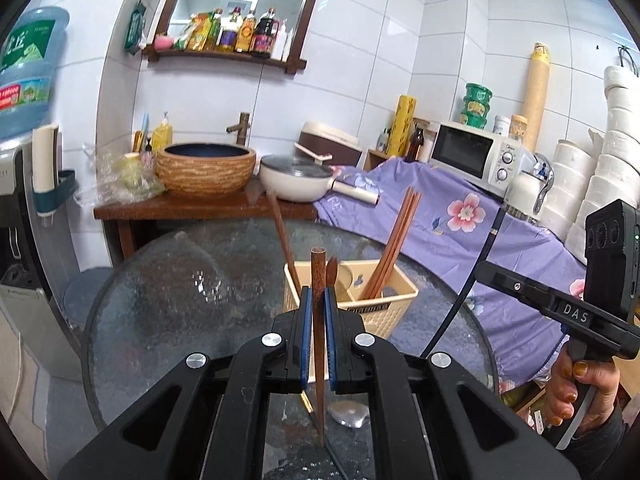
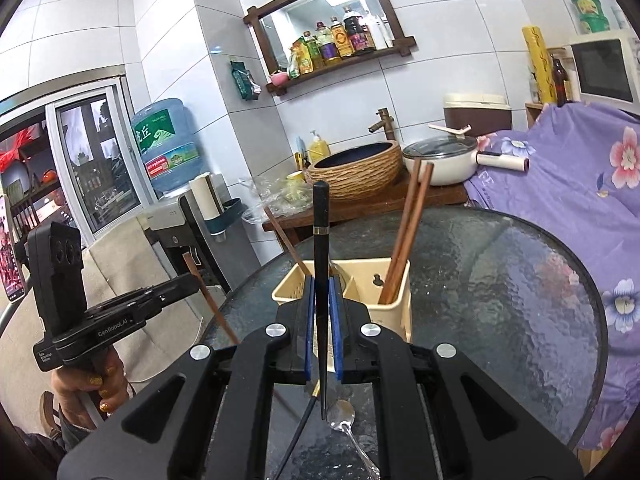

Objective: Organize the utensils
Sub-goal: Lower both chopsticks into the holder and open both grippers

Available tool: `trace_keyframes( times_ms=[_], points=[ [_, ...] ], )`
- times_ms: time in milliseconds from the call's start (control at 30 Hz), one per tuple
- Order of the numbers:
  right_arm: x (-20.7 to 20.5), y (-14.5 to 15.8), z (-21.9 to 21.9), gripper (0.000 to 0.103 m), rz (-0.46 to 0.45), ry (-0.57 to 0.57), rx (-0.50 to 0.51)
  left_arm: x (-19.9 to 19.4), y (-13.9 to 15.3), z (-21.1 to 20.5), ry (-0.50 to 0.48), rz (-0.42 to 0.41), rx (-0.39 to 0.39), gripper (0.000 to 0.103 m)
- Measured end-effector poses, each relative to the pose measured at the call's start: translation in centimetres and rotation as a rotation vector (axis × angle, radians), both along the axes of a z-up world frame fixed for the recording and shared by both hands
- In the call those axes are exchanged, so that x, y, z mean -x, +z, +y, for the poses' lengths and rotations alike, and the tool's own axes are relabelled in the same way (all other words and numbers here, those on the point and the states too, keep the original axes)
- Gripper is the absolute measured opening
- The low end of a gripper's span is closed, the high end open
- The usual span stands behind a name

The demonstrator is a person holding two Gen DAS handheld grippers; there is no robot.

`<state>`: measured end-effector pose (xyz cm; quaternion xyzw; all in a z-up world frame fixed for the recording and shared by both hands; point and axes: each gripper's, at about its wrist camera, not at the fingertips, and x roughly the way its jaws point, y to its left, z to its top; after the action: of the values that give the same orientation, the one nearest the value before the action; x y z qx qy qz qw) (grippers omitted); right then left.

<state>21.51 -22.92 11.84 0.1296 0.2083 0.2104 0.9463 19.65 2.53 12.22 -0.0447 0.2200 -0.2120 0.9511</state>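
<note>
My left gripper [image 1: 318, 294] is shut on a brown wooden chopstick [image 1: 319, 268], which stands upright above the glass table. In the right wrist view this left gripper [image 2: 195, 281] is at the left with that brown chopstick [image 2: 210, 304] in it. My right gripper [image 2: 321, 284] is shut on a black chopstick [image 2: 321, 220], also upright. From the left wrist view the right gripper [image 1: 482, 271] is at the right. Just beyond both stands a beige caddy [image 1: 394, 294] [image 2: 398, 320] holding several brown chopsticks [image 2: 406, 236]. A metal spoon [image 2: 340, 416] and another black chopstick [image 2: 298, 436] lie on the table beneath the grippers.
The round glass table [image 2: 500, 280] has its edge close on the left and right. Behind it a wooden stand bears a woven basin [image 1: 206, 170] and a white pan [image 1: 294, 178]. A purple floral cloth [image 1: 440, 220] and a microwave [image 1: 474, 156] fill the right.
</note>
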Motion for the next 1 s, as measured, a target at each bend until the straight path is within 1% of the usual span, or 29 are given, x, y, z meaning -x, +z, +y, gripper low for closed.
trace_keyframes(
  times_ms=[133,267,433,600,700,767,833,933,1000],
  points=[
    [-0.4,1.6,0.3,0.008,-0.005,0.019,0.008,-0.1,1.7,-0.6,-0.010,-0.038,-0.004,0.006],
    [-0.7,3.3,0.6,0.008,-0.020,0.030,0.034,-0.4,3.6,-1.0,-0.042,-0.062,-0.006,0.006],
    [-1.5,6.4,0.1,0.008,-0.041,0.038,0.020,-0.8,7.2,-1.5,-0.066,-0.114,0.001,0.006],
    [-2.0,9.7,0.1,0.008,-0.088,0.024,0.035,-1.1,11.3,-1.6,-0.048,-0.183,0.013,0.006],
    [-2.6,11.5,0.2,0.008,-0.124,0.000,0.046,-1.7,13.1,-1.8,-0.014,-0.218,0.017,0.006],
    [-3.0,12.1,0.5,0.008,-0.154,-0.026,0.066,-2.2,13.4,-2.2,0.030,-0.243,-0.002,0.006],
    [-3.6,12.1,0.6,0.008,-0.164,-0.046,0.079,-3.0,13.1,-2.5,0.042,-0.231,-0.010,0.006],
    [-4.4,11.1,0.9,0.008,-0.175,-0.075,0.104,-4.6,11.7,-3.1,0.069,-0.208,-0.028,0.006],
    [-5.2,9.7,1.1,0.008,-0.159,-0.084,0.115,-5.5,10.4,-3.4,0.079,-0.186,-0.029,0.006]
  ],
)
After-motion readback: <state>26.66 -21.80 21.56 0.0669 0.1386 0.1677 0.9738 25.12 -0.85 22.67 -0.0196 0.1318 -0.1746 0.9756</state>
